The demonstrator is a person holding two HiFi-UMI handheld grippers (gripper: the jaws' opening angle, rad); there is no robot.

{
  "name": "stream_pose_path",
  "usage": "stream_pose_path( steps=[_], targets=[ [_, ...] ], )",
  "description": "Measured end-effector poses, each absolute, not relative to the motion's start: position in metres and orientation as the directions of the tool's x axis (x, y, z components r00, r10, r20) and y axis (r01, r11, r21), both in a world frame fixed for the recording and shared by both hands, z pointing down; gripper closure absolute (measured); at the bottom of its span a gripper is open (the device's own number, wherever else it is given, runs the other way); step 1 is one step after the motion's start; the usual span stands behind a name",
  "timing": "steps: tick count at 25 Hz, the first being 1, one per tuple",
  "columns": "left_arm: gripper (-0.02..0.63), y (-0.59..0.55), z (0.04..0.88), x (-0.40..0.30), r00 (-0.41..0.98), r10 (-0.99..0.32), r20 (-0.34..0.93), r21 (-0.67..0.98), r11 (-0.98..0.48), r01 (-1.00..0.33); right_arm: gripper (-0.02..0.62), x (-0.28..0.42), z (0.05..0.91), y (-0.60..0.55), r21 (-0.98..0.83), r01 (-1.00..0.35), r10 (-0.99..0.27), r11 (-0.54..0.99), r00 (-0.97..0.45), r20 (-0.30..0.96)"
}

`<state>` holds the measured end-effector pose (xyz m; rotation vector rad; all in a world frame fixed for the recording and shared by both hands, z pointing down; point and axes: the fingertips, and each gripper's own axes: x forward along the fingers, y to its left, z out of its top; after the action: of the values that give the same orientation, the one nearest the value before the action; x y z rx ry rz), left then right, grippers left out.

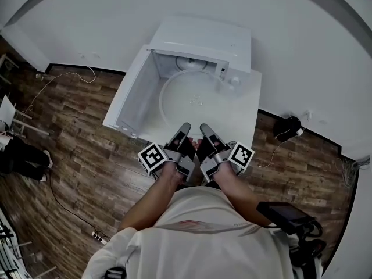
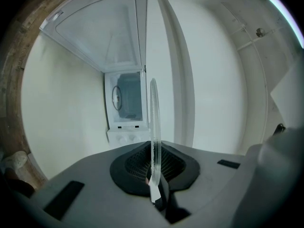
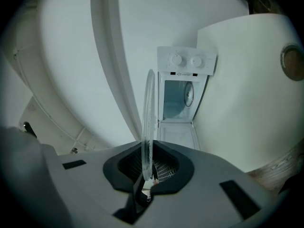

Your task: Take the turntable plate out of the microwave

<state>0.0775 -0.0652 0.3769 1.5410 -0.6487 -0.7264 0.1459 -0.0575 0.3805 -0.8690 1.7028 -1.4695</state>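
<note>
The clear glass turntable plate (image 1: pixel 192 100) is held level in front of the white microwave (image 1: pixel 203 42), outside its cavity. My left gripper (image 1: pixel 185 128) and right gripper (image 1: pixel 204 129) sit side by side on its near rim, each shut on the plate. In the left gripper view the plate (image 2: pixel 154 122) shows edge-on as a thin clear strip pinched between the jaws of the left gripper (image 2: pixel 155 175). The right gripper view shows the same strip of plate (image 3: pixel 148 113) clamped in the right gripper (image 3: pixel 147 172). Beyond it is the microwave (image 3: pixel 183 94) with its cavity open.
The microwave door (image 1: pixel 135 92) hangs open to the left. The oven stands on a white top (image 1: pixel 247 112) against a white wall. Around it is wood floor with a cable (image 1: pixel 64 77), a black bag (image 1: pixel 289 127) and a power strip (image 1: pixel 99 235).
</note>
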Motion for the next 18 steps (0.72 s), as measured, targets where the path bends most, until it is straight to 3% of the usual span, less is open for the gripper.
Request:
stream_pose_path(
  steps=[18],
  targets=[
    [0.574,-0.004,0.366,0.059,0.698,-0.712,-0.075,0.995,-0.096,0.009,0.569,0.126,0.373,0.008,-0.99,-0.049,-0.875,0.131,-0.476,-0.092]
  ],
)
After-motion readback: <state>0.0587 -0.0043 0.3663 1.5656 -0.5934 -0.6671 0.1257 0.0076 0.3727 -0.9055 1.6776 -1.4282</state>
